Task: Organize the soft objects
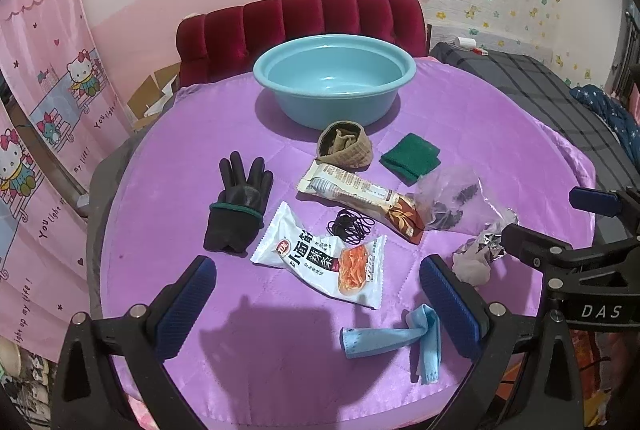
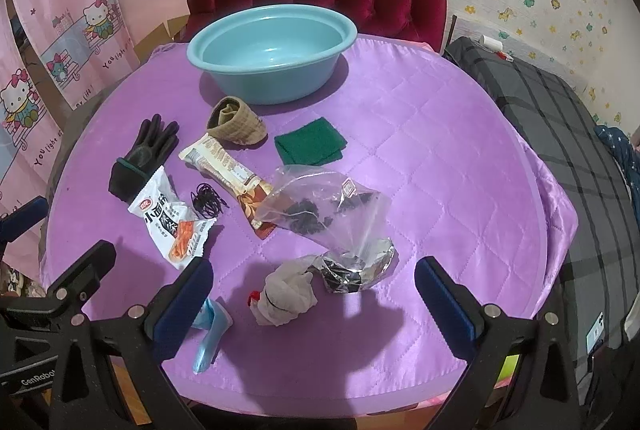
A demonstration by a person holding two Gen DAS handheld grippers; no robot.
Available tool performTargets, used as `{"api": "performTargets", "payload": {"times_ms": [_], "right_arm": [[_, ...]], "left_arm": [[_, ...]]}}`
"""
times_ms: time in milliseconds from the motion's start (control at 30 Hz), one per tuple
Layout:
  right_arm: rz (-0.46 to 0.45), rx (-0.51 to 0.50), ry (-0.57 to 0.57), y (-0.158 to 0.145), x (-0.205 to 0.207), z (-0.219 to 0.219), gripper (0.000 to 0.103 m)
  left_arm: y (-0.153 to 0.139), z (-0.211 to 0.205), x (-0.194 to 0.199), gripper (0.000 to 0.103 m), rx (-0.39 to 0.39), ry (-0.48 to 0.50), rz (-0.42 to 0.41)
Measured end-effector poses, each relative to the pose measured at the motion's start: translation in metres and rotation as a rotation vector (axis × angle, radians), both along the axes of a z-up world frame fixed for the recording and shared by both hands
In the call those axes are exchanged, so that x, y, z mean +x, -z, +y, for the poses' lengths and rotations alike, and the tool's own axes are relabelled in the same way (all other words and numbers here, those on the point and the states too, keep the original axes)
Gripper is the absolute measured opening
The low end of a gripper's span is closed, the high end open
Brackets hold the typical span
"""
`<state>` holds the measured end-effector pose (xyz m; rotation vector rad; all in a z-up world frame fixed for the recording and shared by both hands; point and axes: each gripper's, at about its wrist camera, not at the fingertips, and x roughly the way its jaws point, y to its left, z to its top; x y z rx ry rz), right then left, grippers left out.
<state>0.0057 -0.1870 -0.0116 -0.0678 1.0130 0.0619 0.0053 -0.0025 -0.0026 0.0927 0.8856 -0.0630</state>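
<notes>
From the left wrist view, our left claw [image 1: 318, 304] hangs spread wide and empty over the purple quilted surface [image 1: 480, 134]. The teal plastic basin [image 1: 334, 78] at the far edge holds nothing, so we judge the sorting not yet begun. Everything soft lies loose: a black rubbery glove [image 1: 239, 202], a tan knit sock [image 1: 346, 146] rolled into a cup, a folded green cloth [image 1: 410, 158], a crumpled blue face mask [image 1: 394, 340] just beside the right finger. Crinkly snack packets [image 1: 324, 256] and thin black hair ties [image 1: 351, 226] lie between them.

From the right wrist view, our right claw [image 2: 314, 304] is likewise wide, gripping nothing. Below it sits a bunched white sock [image 2: 286, 296] touching crumpled foil [image 2: 360, 268], with a clear plastic bag [image 2: 324, 208] of dark bits just behind.
</notes>
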Motion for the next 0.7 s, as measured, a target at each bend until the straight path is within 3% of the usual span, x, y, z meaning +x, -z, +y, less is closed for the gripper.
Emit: {"api": "performTargets", "payload": {"times_ms": [700], "right_arm": [[-0.005,0.012,-0.004,-0.0014,0.0027,-0.0074,0.103]], "left_arm": [[0.0016,-0.0033,0.0045,0.103,-0.004,0.002,0.002]]}}
